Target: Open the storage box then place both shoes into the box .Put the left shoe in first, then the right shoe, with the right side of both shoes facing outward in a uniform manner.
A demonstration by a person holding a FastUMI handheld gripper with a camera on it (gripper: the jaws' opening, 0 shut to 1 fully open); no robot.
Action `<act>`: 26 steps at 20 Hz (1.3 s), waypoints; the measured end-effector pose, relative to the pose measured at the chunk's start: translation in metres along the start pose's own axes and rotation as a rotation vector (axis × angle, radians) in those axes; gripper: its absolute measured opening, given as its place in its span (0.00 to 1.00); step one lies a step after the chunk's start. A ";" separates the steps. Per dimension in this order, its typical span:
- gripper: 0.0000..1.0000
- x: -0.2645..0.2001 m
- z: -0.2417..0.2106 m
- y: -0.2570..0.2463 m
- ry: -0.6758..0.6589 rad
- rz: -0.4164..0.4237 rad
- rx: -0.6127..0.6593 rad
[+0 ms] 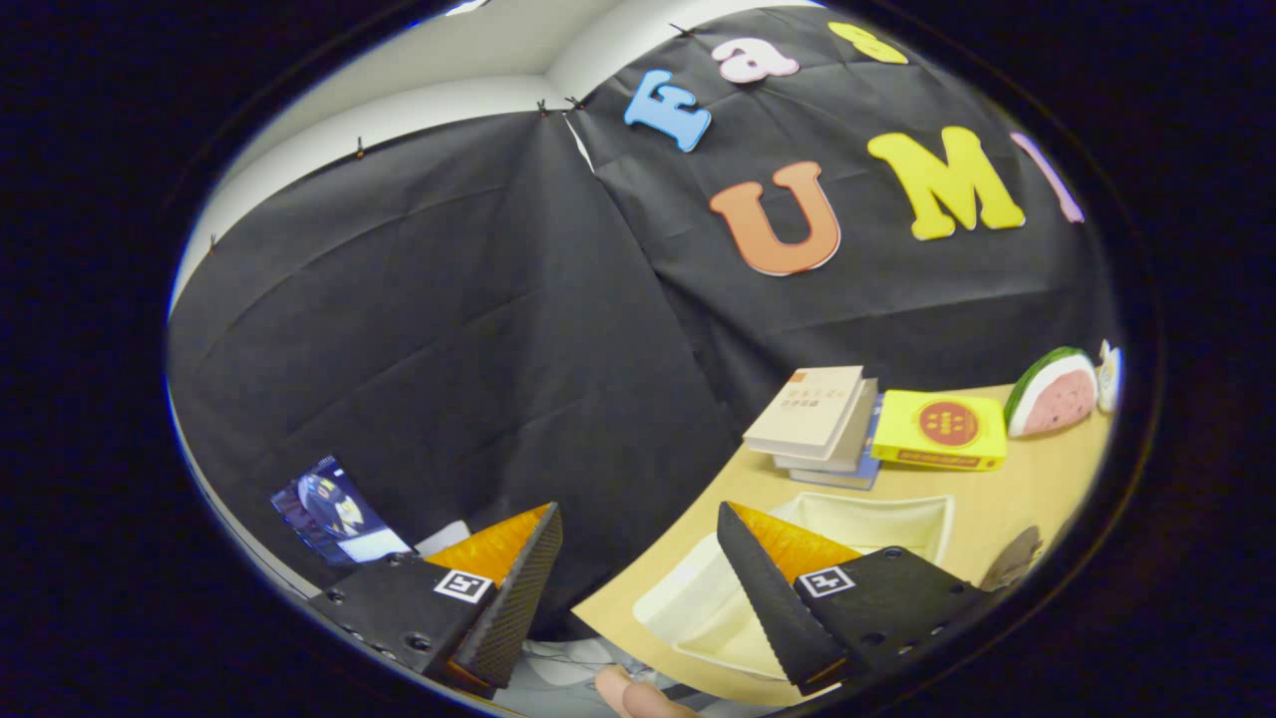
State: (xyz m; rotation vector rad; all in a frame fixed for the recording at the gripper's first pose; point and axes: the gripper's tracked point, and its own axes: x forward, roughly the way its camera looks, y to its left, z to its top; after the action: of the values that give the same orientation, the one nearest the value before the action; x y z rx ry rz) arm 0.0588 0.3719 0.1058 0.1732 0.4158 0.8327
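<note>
My gripper [638, 524] is open, with a wide gap between its two fingers and nothing held. It is raised and tilted, pointing past the table's corner at the black booth wall. A cream storage box [877, 519] lies on the wooden table [1037, 479], partly behind the right finger [768, 588]; its inside looks bare. At the table's edge right of the box is a dark rounded shape [1012, 558], too cut off to identify.
Beyond the box lies a stack of books [822, 419], a yellow box [942, 429] and a watermelon-slice toy [1052, 391]. A small lit screen [334, 511] stands off the table, beyond the left finger. A person's fingertip [628, 693] shows below the fingers.
</note>
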 end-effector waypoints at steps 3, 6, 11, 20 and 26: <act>0.95 -0.043 -0.010 -0.036 -0.073 -0.126 -0.117; 0.95 -0.075 -0.021 -0.084 -0.123 -0.267 -0.234; 0.96 -0.129 -0.039 -0.160 -0.177 -0.421 -0.166; 0.96 -0.182 -0.076 -0.291 -0.138 -0.595 -0.048; 0.96 -0.161 -0.121 -0.342 0.081 -0.599 0.041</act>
State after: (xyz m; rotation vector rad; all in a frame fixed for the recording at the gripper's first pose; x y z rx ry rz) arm 0.1439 0.0232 -0.0631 0.0459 0.5264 0.2419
